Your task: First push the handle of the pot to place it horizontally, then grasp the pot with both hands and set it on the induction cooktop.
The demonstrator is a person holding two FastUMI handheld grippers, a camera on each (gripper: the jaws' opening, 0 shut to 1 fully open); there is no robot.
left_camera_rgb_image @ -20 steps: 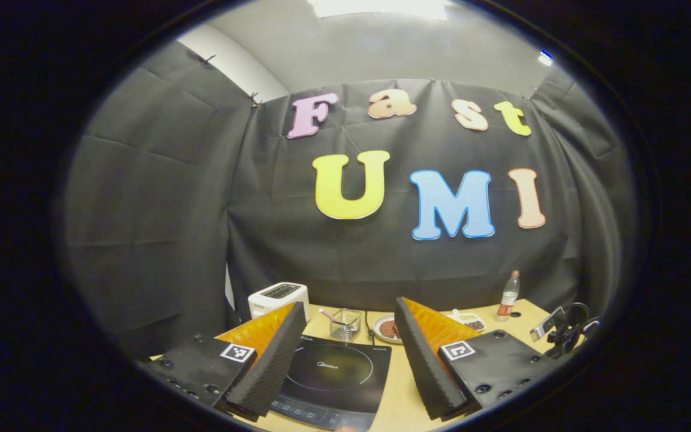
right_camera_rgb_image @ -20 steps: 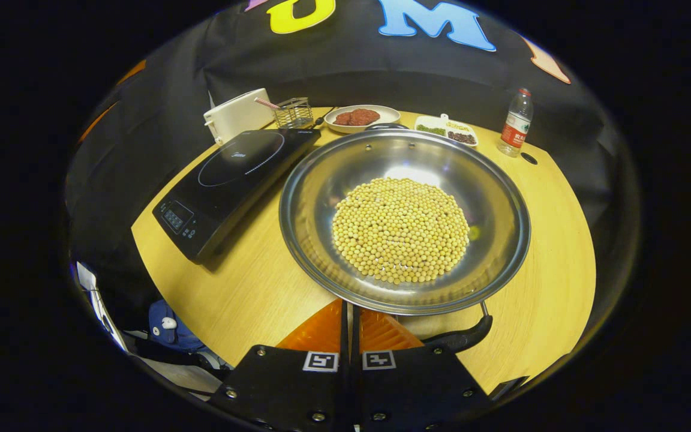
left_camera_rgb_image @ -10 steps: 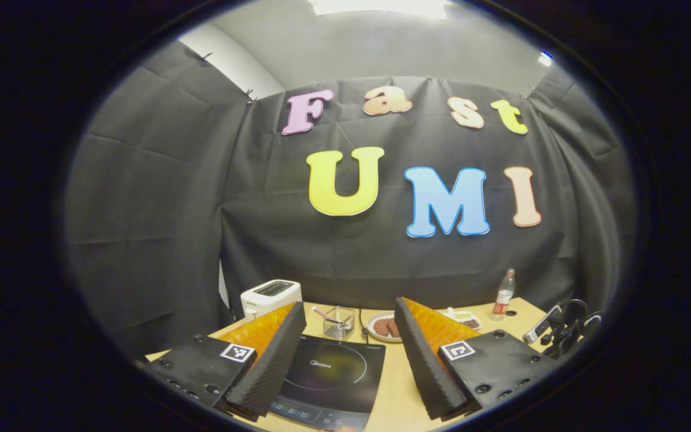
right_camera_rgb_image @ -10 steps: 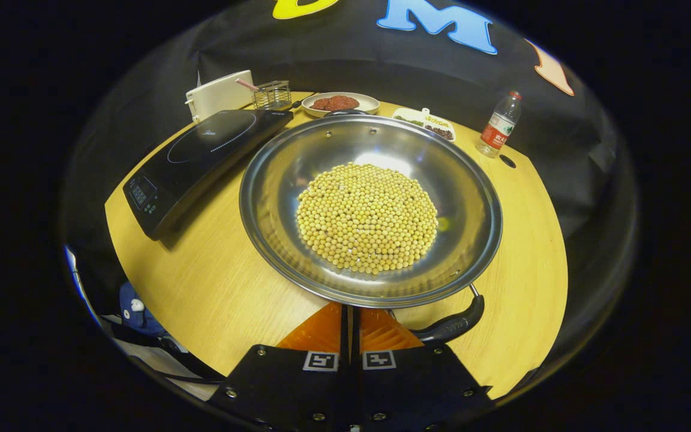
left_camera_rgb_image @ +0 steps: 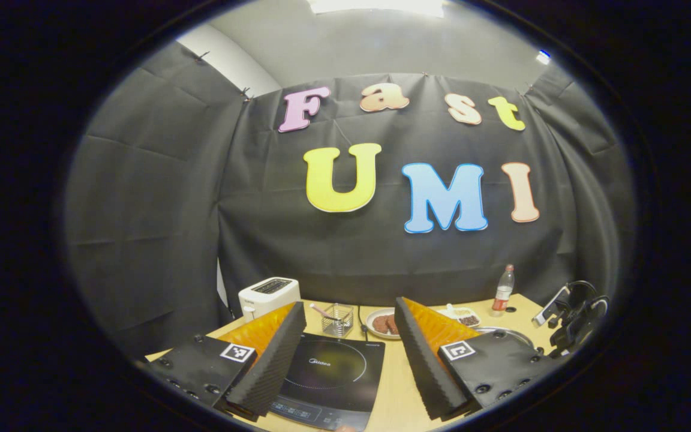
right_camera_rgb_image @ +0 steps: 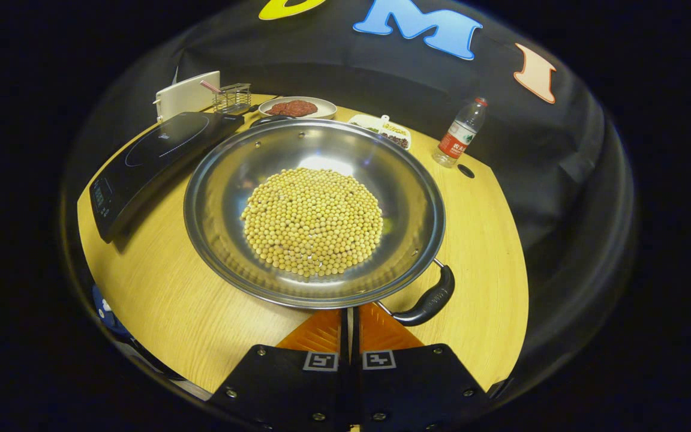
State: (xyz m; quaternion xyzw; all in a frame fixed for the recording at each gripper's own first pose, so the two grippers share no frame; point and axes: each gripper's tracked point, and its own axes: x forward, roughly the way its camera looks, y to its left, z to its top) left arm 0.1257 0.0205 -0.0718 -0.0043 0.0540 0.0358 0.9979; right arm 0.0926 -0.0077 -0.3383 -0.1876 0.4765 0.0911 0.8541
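Two hand-held grippers noted. Pot (right_camera_rgb_image: 314,211), full of soybeans (right_camera_rgb_image: 312,221), sat mid-desk (right_camera_rgb_image: 489,240), rim close beside induction cooktop (right_camera_rgb_image: 153,153) on its left; bare desk w/ free room to pot's right and front-left. Vs. 1.0 s ago, pot's black handle (right_camera_rgb_image: 426,300) had swung from near-front round to the right. Right hand-held gripper (right_camera_rgb_image: 349,321) was low at pot's near rim, fingers pressed together, pinching nothing, handle just beside it. Left hand-held gripper (left_camera_rgb_image: 350,348) was held level above cooktop, fingers spread wide.
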